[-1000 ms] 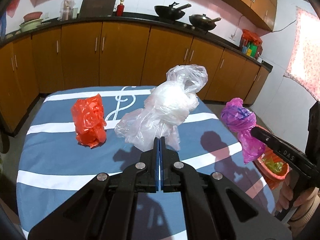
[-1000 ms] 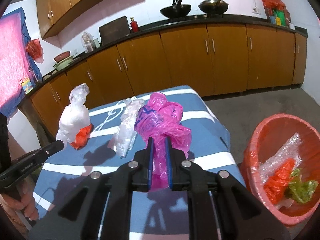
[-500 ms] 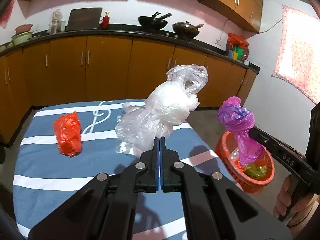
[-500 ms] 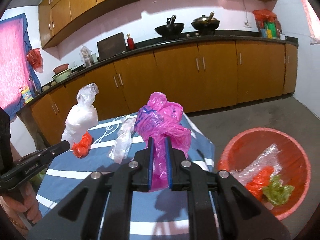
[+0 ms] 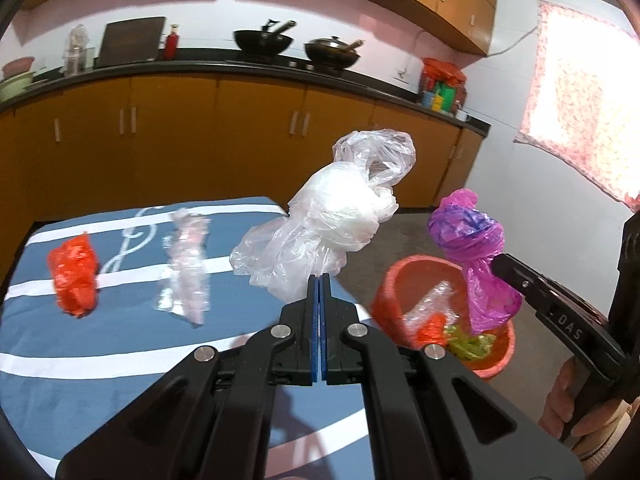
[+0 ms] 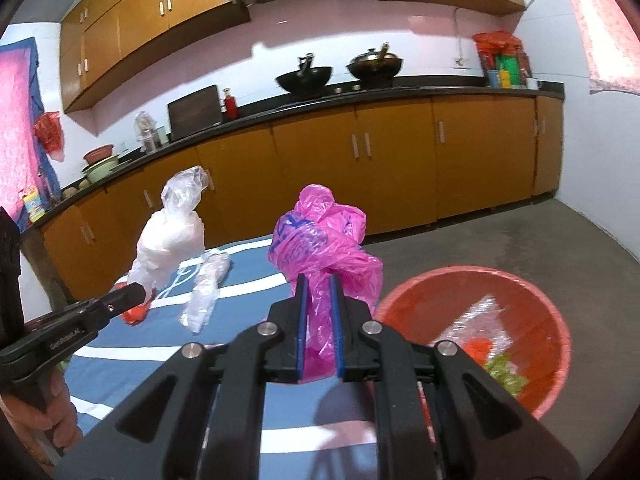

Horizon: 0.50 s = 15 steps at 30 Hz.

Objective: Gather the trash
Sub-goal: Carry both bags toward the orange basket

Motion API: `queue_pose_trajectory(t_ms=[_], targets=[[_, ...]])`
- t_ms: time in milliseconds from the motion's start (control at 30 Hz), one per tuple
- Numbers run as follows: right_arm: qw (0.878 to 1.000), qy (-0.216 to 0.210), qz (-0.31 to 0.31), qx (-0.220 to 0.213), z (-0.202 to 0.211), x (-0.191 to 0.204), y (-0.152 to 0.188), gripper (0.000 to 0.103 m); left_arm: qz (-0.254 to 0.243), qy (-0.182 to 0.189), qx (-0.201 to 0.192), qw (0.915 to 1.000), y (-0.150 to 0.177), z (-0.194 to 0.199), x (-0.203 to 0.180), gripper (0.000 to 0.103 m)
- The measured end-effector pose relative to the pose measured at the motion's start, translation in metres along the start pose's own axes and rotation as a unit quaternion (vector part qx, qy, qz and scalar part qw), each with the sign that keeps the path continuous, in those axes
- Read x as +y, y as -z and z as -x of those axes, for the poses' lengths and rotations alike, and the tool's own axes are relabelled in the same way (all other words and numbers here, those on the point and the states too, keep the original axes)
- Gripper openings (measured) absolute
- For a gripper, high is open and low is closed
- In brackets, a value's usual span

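My left gripper (image 5: 319,280) is shut on a clear white plastic bag (image 5: 332,212) and holds it in the air over the table's right edge; the bag also shows in the right wrist view (image 6: 170,236). My right gripper (image 6: 318,280) is shut on a crumpled pink plastic bag (image 6: 320,240), held above the rim of the orange basin (image 6: 532,292). In the left wrist view the pink bag (image 5: 472,248) hangs over the basin (image 5: 396,280). The basin holds clear, orange and green scraps. A red bag (image 5: 74,280) and a clear wrapper (image 5: 186,272) lie on the table.
The table has a blue cloth with white stripes (image 5: 100,340). The basin stands on the grey floor (image 6: 520,236) to the table's right. Brown cabinets (image 6: 400,160) under a black counter with woks run along the far wall.
Both grippers have swung right with their bags, from over the table towards the orange basin. The pink bag now hangs over the basin. The red bag and clear wrapper stayed on the table.
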State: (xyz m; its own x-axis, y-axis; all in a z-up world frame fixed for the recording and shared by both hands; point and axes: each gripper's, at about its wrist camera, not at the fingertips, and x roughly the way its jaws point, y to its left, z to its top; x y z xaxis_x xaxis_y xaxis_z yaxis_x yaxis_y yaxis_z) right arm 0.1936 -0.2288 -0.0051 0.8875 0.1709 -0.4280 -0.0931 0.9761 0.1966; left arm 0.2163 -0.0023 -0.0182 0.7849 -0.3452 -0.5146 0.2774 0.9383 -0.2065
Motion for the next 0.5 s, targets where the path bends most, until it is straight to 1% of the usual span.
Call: queue_pose_trajectory(t_ms=[300, 500], targets=[[0.998, 0.057, -0.028, -0.006, 0.013, -0.062, 0.002, 0.012, -0.015, 0.037, 0.019, 0.999, 0.002, -0.027, -0.052, 0.0], [0.995, 0.086, -0.041, -0.002, 0.013, -0.094, 0.006, 0.012, -0.031, 0.06, 0.034, 0.9971, 0.007, -0.043, -0.081, 0.0]])
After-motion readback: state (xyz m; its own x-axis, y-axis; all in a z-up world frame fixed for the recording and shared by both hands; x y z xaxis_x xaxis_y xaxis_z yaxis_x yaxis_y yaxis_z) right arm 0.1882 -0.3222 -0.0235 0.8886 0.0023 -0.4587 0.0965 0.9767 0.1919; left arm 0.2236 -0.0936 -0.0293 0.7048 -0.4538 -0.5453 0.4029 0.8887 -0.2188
